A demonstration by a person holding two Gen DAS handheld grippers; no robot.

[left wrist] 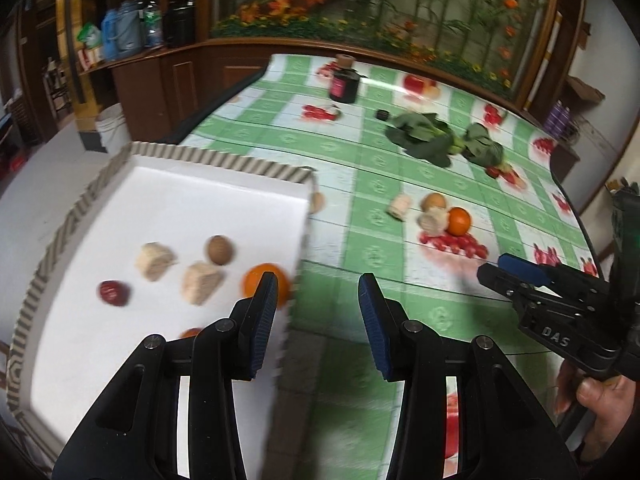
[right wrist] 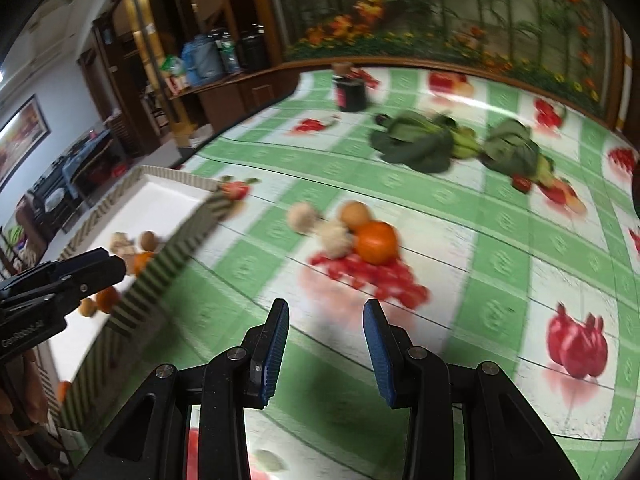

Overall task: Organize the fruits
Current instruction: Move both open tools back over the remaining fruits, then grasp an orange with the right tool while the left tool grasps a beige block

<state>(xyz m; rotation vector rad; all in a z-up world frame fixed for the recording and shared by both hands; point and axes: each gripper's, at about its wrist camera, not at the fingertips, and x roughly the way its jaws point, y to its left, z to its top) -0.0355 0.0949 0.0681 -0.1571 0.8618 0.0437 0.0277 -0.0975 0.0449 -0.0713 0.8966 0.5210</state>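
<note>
A white tray with a striped rim point(left wrist: 224, 166) sits at the table's left and holds an orange point(left wrist: 256, 282), a brown round fruit point(left wrist: 219, 250), a red fruit point(left wrist: 114, 293) and two pale chunks point(left wrist: 200, 282). My left gripper point(left wrist: 318, 322) is open and empty over the tray's right edge. On the cloth lie an orange point(right wrist: 375, 242), a tan round fruit point(right wrist: 354, 213) and pale chunks point(right wrist: 335, 240). My right gripper point(right wrist: 326, 344) is open and empty, short of that pile; it also shows in the left wrist view point(left wrist: 516, 270).
Leafy greens point(left wrist: 440, 138) lie further back on the green checked tablecloth point(left wrist: 360, 168). A dark jar point(left wrist: 344, 84) stands at the far edge. A wooden cabinet and floor lie beyond the table's left side.
</note>
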